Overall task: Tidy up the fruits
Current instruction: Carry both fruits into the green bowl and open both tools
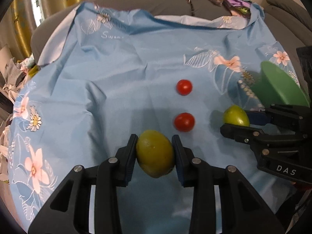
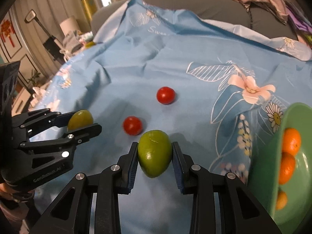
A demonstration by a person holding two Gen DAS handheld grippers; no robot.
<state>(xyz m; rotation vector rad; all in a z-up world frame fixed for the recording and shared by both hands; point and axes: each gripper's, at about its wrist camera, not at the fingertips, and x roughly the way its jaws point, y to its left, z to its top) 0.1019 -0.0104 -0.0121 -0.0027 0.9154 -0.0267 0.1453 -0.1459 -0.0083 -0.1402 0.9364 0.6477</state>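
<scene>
"DAS" on right gripper [image 1: 237, 125] (white)

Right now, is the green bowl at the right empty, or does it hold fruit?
Not empty. The green bowl holds at least three orange mandarins, seen in the right wrist view; the rest of its inside is out of frame.

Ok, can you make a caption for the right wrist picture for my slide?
Right gripper holds a green lemon beside a green bowl of oranges; two cherry tomatoes wait.

Two tomatoes [image 1: 184, 87] [image 1: 184, 121] lie on the bedsheet [image 1: 117, 78], one behind the other — flanked by a lime in the left hand-held gripper [image 1: 155, 153] and another in the right hand-held gripper [image 2: 155, 154]; bowl [image 2: 273, 156] at far right, holding oranges [image 2: 290, 141].
</scene>
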